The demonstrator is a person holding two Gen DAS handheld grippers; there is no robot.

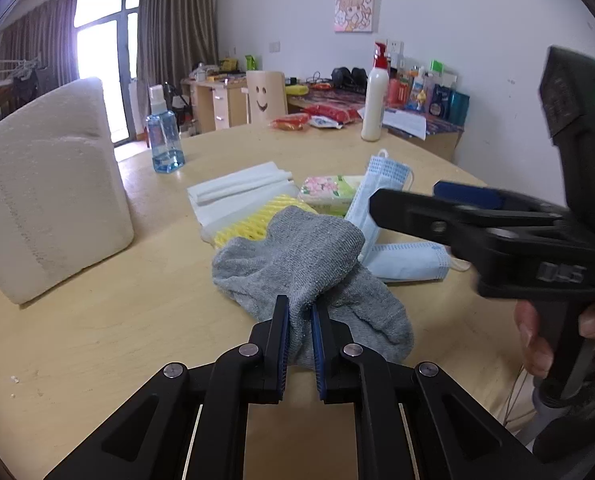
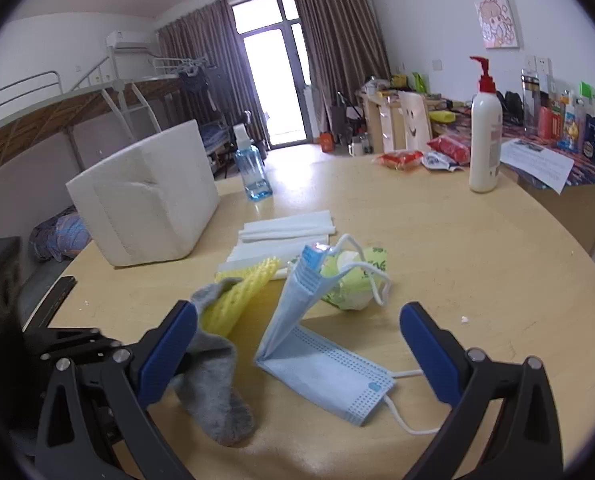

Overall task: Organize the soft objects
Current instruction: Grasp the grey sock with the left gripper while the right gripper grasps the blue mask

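Left gripper (image 1: 300, 320) pinches grey sock (image 1: 309, 256) to lift it | right gripper (image 2: 297, 344) spread wide, face mask (image 2: 321, 360) just ahead between its fingers.

My round wooden table (image 2: 477, 264) carries a white foam box (image 2: 145, 200), blue spray bottle (image 2: 251, 168), lotion bottle (image 2: 484, 132), folded face mask (image 2: 321, 344) and grey sock (image 1: 309, 276).

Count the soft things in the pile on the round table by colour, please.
Grey: 1, sock
Blue: 1, face mask
Yellow: 1, foam net
White: 1, folded cloth stack
Green floral: 1, tissue pack
Total: 5
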